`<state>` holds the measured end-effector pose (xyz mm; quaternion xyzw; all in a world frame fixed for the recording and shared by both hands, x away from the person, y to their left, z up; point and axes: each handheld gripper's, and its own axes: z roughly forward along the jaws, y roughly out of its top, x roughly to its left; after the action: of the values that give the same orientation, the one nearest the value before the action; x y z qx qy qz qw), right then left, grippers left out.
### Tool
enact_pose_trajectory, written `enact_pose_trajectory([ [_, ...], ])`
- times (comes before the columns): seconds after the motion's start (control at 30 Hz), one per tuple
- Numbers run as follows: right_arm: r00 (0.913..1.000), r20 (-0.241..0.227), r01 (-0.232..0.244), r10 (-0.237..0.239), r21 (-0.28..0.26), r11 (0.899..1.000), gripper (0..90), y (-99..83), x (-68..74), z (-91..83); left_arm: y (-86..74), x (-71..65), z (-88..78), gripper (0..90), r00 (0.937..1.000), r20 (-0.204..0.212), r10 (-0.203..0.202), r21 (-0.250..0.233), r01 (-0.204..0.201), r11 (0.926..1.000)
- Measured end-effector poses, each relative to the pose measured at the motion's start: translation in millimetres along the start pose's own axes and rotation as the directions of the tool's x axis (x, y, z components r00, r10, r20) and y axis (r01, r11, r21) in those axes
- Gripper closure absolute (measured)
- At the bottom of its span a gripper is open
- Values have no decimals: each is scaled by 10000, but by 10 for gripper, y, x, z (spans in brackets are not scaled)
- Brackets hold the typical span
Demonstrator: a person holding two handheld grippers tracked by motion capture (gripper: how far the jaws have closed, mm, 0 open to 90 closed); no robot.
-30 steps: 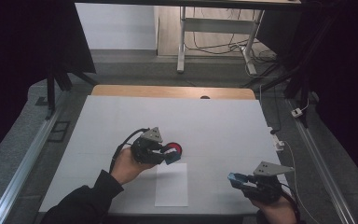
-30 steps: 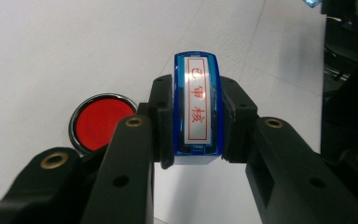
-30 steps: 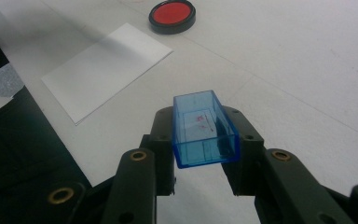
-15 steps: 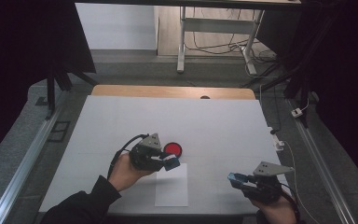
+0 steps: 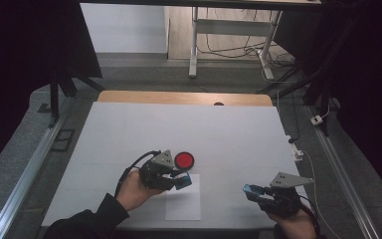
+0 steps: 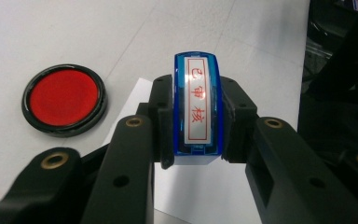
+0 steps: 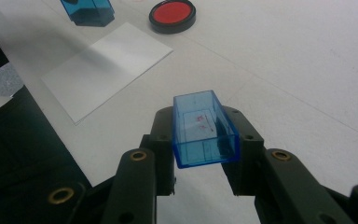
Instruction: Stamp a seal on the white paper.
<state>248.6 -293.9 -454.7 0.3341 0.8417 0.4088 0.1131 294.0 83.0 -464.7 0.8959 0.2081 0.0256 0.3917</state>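
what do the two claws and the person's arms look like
Both are black handheld units. The left claw and right claw each carry a grey three-cornered plate on top. A black cable loops from the left one, a pale cable runs beside the right. Up close, the jaws are matt black plastic links with brass-coloured rivets. The left forearm wears a dark sleeve.

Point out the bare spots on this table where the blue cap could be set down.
The whole far half of the white table, beyond the red ink pad, is bare. So is the strip between the paper sheet and the right claw holding the blue cap. It is crowded around the left claw, ink pad and paper.
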Motion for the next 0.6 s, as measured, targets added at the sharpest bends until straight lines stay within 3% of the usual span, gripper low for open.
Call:
enact_pose_trajectory([
  [0.6,10000,-85,-41,41,-9,10000,677,-1,-6,2,-98,-12,249,696,9999,-117,88,724,-80,9973],
])
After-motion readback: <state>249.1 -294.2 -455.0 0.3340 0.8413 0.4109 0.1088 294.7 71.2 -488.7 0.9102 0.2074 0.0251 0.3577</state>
